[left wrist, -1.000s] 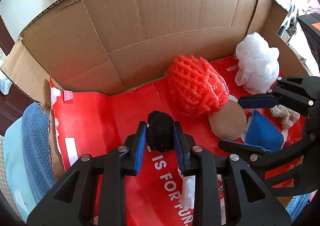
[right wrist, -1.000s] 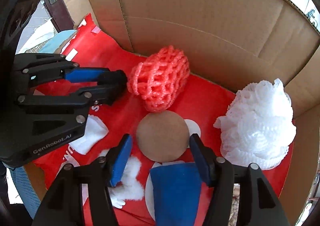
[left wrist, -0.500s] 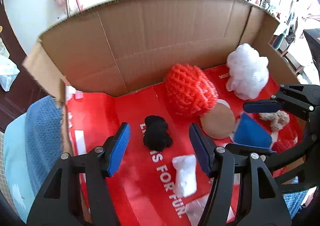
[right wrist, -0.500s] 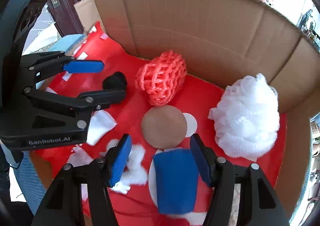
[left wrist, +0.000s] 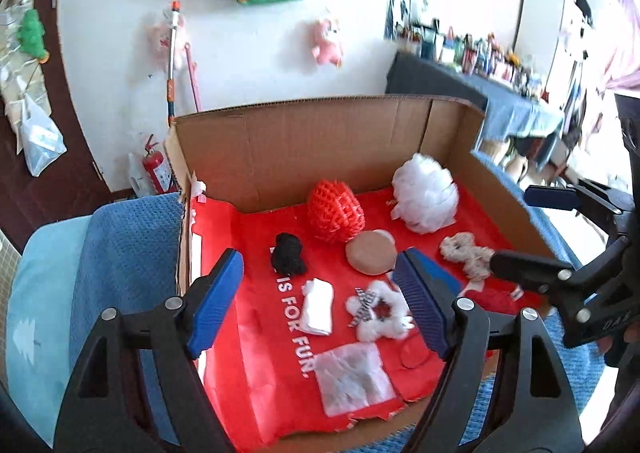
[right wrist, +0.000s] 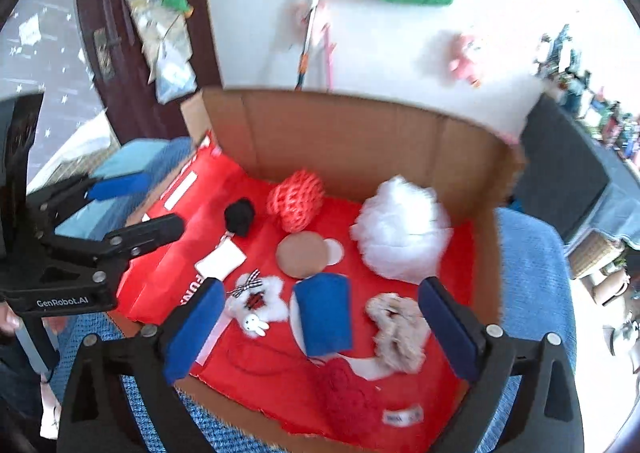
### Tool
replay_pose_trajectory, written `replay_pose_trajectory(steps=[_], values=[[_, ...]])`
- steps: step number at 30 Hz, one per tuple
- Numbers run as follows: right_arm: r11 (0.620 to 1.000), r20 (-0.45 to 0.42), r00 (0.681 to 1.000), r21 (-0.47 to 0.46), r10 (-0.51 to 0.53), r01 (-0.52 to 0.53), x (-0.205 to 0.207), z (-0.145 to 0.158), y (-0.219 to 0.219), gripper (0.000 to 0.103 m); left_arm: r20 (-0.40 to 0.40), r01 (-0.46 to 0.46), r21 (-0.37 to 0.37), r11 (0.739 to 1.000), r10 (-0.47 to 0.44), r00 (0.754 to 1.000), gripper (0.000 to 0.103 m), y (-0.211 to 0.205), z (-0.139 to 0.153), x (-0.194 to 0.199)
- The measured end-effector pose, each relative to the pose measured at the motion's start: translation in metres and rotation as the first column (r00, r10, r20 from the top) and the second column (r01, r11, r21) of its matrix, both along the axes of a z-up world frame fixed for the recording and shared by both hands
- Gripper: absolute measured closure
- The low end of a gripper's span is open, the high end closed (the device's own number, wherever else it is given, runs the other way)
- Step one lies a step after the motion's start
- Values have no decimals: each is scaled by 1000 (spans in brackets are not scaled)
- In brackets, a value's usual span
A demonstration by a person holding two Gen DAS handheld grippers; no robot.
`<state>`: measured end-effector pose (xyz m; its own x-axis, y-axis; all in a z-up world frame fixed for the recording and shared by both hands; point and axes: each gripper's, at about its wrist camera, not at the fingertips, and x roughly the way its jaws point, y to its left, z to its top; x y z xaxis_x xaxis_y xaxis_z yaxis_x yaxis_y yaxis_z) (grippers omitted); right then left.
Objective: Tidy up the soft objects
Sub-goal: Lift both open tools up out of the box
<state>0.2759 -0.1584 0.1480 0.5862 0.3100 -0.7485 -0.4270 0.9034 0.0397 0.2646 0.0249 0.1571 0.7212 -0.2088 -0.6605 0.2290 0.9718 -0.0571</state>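
Left gripper (left wrist: pixel 320 299) hangs above the near edge of the cardboard box (left wrist: pixel 320 141), jaws spread wide with nothing between them; my right gripper (right wrist: pixel 320 327) sits likewise over the box's near right side, jaws apart and empty. Box floor is lined with a red printed sheet (left wrist: pixel 256 293). Soft items all lie on that sheet: black yarn ball (left wrist: pixel 289 255) left of centre, orange-red foam net (left wrist: pixel 335 216) against the back wall, white mesh puff (left wrist: pixel 425 199) in the back right. Tan round pad (left wrist: pixel 370 257) rests just in front of the net, touching it or nearly so. Folded white cloth (left wrist: pixel 318 305) lies near the black ball, a white fluffy ring with a checked bow (right wrist: pixel 256 299) beside it. Blue sponge block (right wrist: pixel 325 315) and beige scrunchie (right wrist: pixel 396 329) lie between my right fingers (right wrist: pixel 448 329) in the wrist view; dark red knit piece (right wrist: pixel 346 397) at the front edge. Box stands on a blue towel (left wrist: pixel 124 253).
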Motion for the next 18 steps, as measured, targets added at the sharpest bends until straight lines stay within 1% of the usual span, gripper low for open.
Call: replay_pose_trajectory(steps=[3, 5, 7, 9, 11, 13, 14, 18], values=[[999, 71, 996, 13, -54, 53, -20, 11, -13, 0, 56, -28, -17, 999, 29, 998, 24, -2, 3, -17], [997, 123, 989, 9, -83, 82, -31, 16, -19, 0, 91, -41, -20, 999, 43, 995, 11, -6, 3, -29], [993, 180, 976, -4, -119, 121, -45, 19, -23, 0, 142, -63, -34, 997, 67, 988, 9, -8, 4, -39], [988, 220, 964, -7, -147, 152, -53, 19, -26, 0, 175, -77, -48, 996, 84, 981, 9, -10, 4, -47], [985, 265, 949, 0, -169, 175, -61, 16, -28, 0, 207, -102, -59, 993, 112, 972, 7, -11, 1, -52], [981, 301, 935, 15, -189, 193, -69, 10, -32, 0, 238, -125, -67, 990, 138, 961, 2, -12, -4, -56], [979, 320, 926, 23, -199, 203, -72, 6, -34, 0, 256, -130, -69, 989, 144, 956, 2, -13, -7, -58], [968, 371, 896, 47, -245, 246, -74, -17, -37, 0, 291, -141, -45, 989, 148, 945, 0, -19, -21, -58]])
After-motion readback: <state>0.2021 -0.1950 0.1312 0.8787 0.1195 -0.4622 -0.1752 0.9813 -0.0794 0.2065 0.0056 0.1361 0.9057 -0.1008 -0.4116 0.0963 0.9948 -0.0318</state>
